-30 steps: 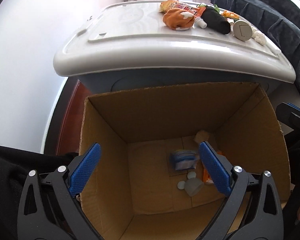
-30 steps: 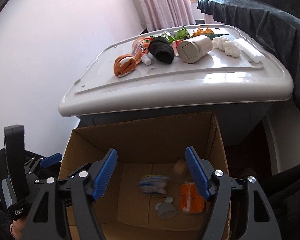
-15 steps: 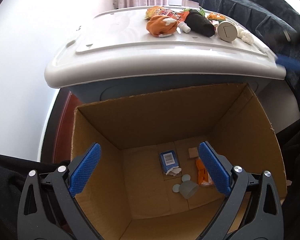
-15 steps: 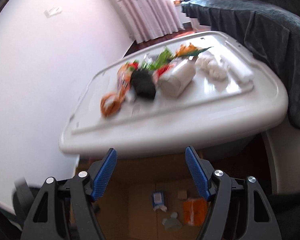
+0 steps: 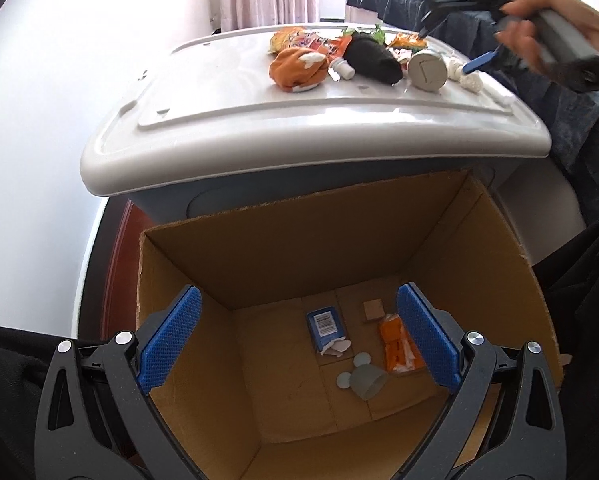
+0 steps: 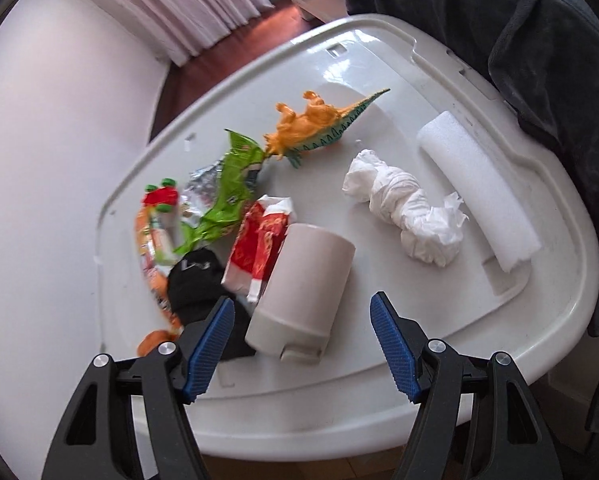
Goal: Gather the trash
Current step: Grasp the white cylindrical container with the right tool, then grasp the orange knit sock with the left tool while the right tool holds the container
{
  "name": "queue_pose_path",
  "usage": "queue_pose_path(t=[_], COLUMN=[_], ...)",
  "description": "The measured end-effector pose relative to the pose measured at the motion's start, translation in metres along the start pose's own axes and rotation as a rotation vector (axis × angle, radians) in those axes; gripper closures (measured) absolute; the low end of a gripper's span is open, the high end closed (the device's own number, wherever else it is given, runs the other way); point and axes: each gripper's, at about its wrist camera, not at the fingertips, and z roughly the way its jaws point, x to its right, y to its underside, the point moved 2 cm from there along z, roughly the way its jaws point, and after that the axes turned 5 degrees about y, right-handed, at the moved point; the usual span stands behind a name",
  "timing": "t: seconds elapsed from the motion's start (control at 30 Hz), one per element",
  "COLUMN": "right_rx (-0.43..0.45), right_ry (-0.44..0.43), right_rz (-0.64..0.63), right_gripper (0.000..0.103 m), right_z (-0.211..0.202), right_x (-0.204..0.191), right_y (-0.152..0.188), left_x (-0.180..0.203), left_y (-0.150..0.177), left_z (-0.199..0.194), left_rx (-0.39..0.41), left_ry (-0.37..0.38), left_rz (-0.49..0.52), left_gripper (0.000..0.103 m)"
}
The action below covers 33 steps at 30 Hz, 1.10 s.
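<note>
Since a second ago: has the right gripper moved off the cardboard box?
Yes. The right gripper has left the cardboard box and now hovers open over the white bin lid, near the beige cylinder.

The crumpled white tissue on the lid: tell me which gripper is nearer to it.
Right. The right gripper hangs open above the white lid, the crumpled tissue just ahead of it. The left gripper is over the cardboard box, below the lid's edge.

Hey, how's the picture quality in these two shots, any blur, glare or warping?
Left wrist: sharp in the box, but the right gripper and hand are motion-smeared; the lid bows from fisheye. Right wrist: slightly soft, wrappers at left smeared; window glare on the lid.
</note>
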Motion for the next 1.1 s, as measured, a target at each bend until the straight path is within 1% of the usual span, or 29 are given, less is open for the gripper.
queue_pose_path(t=[0.03,0.13,0.2,0.23,0.3,0.33,0.43,0.53,0.6,0.63,0.7,0.77,0.8,0.83,0.9,0.97,1.07,1.1], right_rx=[-0.019,-0.065,-0.086,-0.088,-0.092,-0.079,-0.055,-0.026,-0.020,-0.011,0.006,0.040,0.055,0.072,0.108,0.174,0.270,0.289], right_ry=[0.017,0.080,0.110,0.120,0.143,0.154,0.207,0.213,0.183,0.124,0.054,-0.003,-0.013,-0.043,-0.147,-0.181,-0.236,-0.249], right_rz=[0.001,0.012,0.033,0.049,0.077,0.074,0.020,-0.022,-0.035,-0.033,-0.050,-0.112,-0.135,-0.157,-0.180,-0.217,-0.262,-0.268], right_gripper=[0.034,0.045,0.048,0.053,0.055,0.056,0.056,0.057,0.057,0.057,0.057,0.057,0.057,0.057,0.057,0.057,0.057,0.057], right_z=[0.005,0.022,0.032,0.036,0.044,0.045,0.047,0.042,0.035,0.026,0.007,-0.012,-0.020,-0.032,-0.052,-0.067,-0.076,-0.075], right_x=[-0.005,-0.012,-0.015,-0.016,-0.017,-0.019,-0.031,-0.033,-0.026,-0.019,-0.007,0.000,0.004,0.010,0.019,0.029,0.036,0.040], right_y=[-0.003,-0.007,-0.010,-0.012,-0.015,-0.016,-0.013,-0.007,0.000,0.005,0.016,0.030,0.037,0.050,0.071,0.090,0.116,0.115], left_x=[-0.001,-0.004,-0.008,-0.010,-0.013,-0.015,-0.019,-0.019,-0.018,-0.017,-0.017,-0.018,-0.019,-0.019,-0.020,-0.019,-0.014,-0.012], left_y=[0.000,-0.001,-0.001,-0.001,-0.001,-0.001,-0.002,-0.002,-0.002,-0.001,-0.001,-0.002,-0.002,-0.002,-0.006,-0.015,-0.040,-0.051], left_z=[-0.002,-0.007,-0.009,-0.009,-0.011,-0.011,-0.012,-0.013,-0.013,-0.013,-0.013,-0.012,-0.011,-0.010,-0.007,-0.005,0.000,0.002], left_rx=[0.004,0.014,0.015,0.016,0.016,0.016,0.017,0.023,0.026,0.027,0.027,0.027,0.027,0.027,0.033,0.039,0.059,0.073], left_ry=[0.006,0.015,0.030,0.035,0.042,0.045,0.060,0.060,0.050,0.046,0.047,0.058,0.067,0.076,0.082,0.082,0.084,0.084], left_rz=[-0.004,-0.022,-0.044,-0.052,-0.073,-0.080,-0.105,-0.109,-0.101,-0.096,-0.095,-0.102,-0.108,-0.115,-0.125,-0.126,-0.088,-0.072], left_gripper=[0.008,0.008,0.008,0.008,0.008,0.008,0.008,0.008,0.008,0.008,0.008,0.008,0.008,0.008,0.008,0.008,0.008,0.008])
